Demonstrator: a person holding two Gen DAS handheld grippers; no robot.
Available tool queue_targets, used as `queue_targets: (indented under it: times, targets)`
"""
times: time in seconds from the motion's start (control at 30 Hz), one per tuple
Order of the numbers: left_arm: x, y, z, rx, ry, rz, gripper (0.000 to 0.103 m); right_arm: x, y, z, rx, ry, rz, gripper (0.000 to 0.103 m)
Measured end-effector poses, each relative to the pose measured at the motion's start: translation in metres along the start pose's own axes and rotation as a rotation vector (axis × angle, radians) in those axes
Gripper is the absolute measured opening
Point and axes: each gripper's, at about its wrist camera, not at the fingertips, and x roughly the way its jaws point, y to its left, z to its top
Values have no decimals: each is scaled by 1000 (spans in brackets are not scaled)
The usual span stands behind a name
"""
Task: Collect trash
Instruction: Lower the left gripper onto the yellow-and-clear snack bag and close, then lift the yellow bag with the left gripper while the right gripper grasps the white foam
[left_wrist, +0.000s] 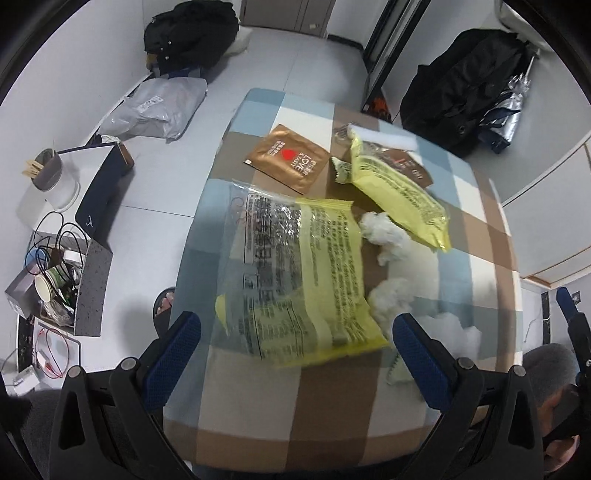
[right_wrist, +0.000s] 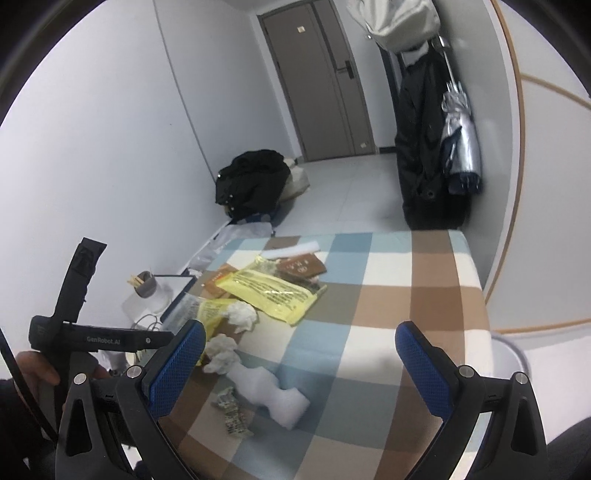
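Observation:
Trash lies on a checked table (left_wrist: 332, 417). A large clear and yellow wrapper (left_wrist: 295, 273) lies nearest my left gripper (left_wrist: 295, 354), which is open and empty just above its near edge. Beyond lie a second yellow wrapper (left_wrist: 399, 192), a brown sachet (left_wrist: 288, 157), a dark brown packet (left_wrist: 410, 166), crumpled tissues (left_wrist: 380, 229) and white foam (left_wrist: 450, 328). My right gripper (right_wrist: 299, 365) is open and empty over the table (right_wrist: 406, 280), near the white foam piece (right_wrist: 266, 387), a crumpled small wrapper (right_wrist: 231, 410) and tissues (right_wrist: 240, 314). The yellow wrapper (right_wrist: 269, 291) lies further back.
A bin of rubbish with paper cups (left_wrist: 55, 284) stands on the floor at the left, beside a dark box (left_wrist: 99, 192) and a jar of sticks (left_wrist: 48, 173). Black bags (left_wrist: 188, 33) and a grey parcel (left_wrist: 155, 107) lie on the floor. A white bin rim (right_wrist: 513, 354) shows at the right.

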Motion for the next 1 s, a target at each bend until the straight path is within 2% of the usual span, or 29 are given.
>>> queue_targets:
  times: [0.13, 0.27, 0.33, 0.43, 0.5, 0.57, 0.63, 0.67, 0.73, 0.93, 1.0]
  targets:
    - [8, -3, 14, 6, 16, -16, 102, 8, -5, 1, 22, 14, 6, 103]
    - [27, -4, 25, 31, 81, -20, 102, 14, -7, 1, 19, 27, 5, 103]
    - [31, -8, 25, 69, 110, 6, 102, 15, -8, 1, 20, 32, 6, 103]
    - [29, -15, 22, 119, 118, 67, 102, 18, -8, 1, 14, 37, 0, 103]
    - [27, -16, 20, 126, 116, 83, 102, 19, -7, 1, 11, 41, -3, 103]
    - [24, -16, 15, 137, 122, 121, 99, 20, -6, 1, 7, 45, -4, 103]
    - [22, -16, 13, 164, 122, 166, 88, 21, -5, 0, -1, 47, -11, 103]
    - [21, -18, 10, 181, 121, 186, 87, 21, -4, 0, -4, 47, -13, 103]
    - [17, -19, 7, 177, 115, 184, 78, 23, -2, -1, -11, 51, -16, 103]
    - [8, -18, 4, 139, 90, 173, 67, 22, 5, -4, -46, 53, -33, 103]
    - [8, -10, 5, 119, 93, 147, 66, 21, 6, -5, -53, 52, -40, 103]
